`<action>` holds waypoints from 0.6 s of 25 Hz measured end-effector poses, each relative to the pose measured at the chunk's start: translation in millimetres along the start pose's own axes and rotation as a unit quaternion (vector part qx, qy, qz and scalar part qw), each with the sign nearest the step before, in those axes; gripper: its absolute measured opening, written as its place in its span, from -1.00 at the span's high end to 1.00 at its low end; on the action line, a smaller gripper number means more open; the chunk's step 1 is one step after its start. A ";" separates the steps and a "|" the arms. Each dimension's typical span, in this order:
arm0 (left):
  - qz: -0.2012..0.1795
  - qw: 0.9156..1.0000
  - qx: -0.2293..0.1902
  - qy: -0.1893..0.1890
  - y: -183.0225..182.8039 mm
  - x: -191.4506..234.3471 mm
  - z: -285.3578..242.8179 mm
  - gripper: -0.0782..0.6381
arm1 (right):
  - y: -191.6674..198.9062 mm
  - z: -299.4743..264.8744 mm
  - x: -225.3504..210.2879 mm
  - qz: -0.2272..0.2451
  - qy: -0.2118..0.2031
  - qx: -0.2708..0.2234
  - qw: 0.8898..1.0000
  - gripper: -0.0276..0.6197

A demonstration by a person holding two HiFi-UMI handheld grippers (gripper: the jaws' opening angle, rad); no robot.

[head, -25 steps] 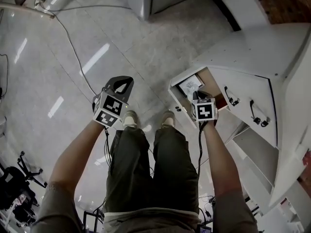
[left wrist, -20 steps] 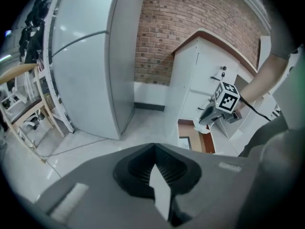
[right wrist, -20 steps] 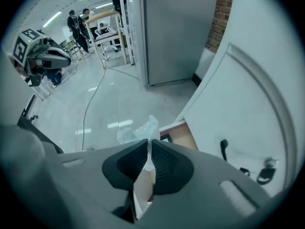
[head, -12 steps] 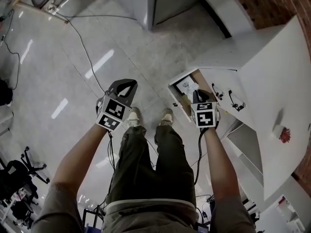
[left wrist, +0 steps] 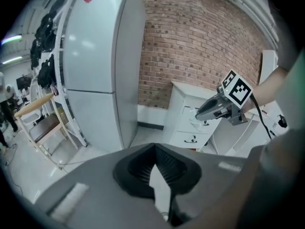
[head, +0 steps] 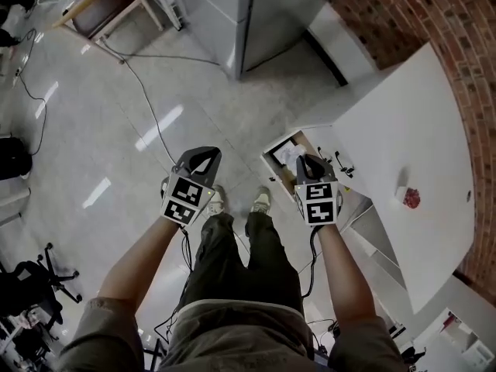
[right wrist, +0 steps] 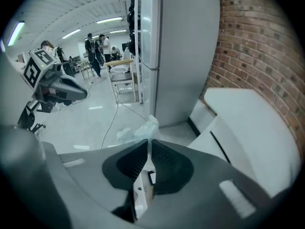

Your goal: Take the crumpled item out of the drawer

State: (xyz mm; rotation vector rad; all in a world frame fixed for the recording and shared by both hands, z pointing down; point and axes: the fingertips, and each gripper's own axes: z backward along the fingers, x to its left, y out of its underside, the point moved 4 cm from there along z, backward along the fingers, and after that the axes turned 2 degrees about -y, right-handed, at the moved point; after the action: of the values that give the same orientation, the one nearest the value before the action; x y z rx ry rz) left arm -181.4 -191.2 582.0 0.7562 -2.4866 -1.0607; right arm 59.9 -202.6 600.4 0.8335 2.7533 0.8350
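My right gripper (head: 304, 163) is shut on a crumpled, translucent whitish item (right wrist: 144, 128) that sticks out past its tips. The left gripper view shows the same item (left wrist: 196, 119) hanging at the right gripper's nose, in front of the white cabinet. Below and just left of the right gripper, the open drawer (head: 273, 163) of that cabinet shows a white sheet inside. My left gripper (head: 201, 156) hangs over the floor to the left of my legs, its jaws closed together with nothing between them (left wrist: 155, 149).
The white cabinet top (head: 403, 130) carries a small red thing (head: 411, 198) and stands against a brick wall (head: 457, 45). A tall grey cabinet (head: 232, 14) stands ahead. A cable (head: 147, 107) crosses the shiny floor. Some people stand far off in the right gripper view.
Both grippers have risen along with the head camera, so floor and drawer look smaller and farther below. The right gripper has come up away from the drawer, still closed on the item.
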 end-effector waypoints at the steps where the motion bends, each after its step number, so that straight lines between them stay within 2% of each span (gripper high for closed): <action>1: 0.001 1.000 -0.006 -0.002 -10.3 -0.9 9.2 0.78 | -13.0 11.1 2.1 0.004 0.000 -0.010 1.000 0.74; 8: -0.012 0.998 -0.056 -0.024 -83.2 3.0 76.6 0.78 | -108.2 98.0 13.9 0.030 0.000 -0.106 0.994 0.74; 15: 0.000 0.993 -0.110 -0.048 -145.8 4.1 143.8 0.78 | -171.7 189.7 29.0 0.058 0.020 -0.182 0.981 0.74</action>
State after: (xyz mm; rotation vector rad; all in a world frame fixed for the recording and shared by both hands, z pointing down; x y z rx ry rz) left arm -205.4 -197.5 378.7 0.6525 -2.3929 -1.3731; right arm 10.0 -216.4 348.1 0.9132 2.4846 1.3377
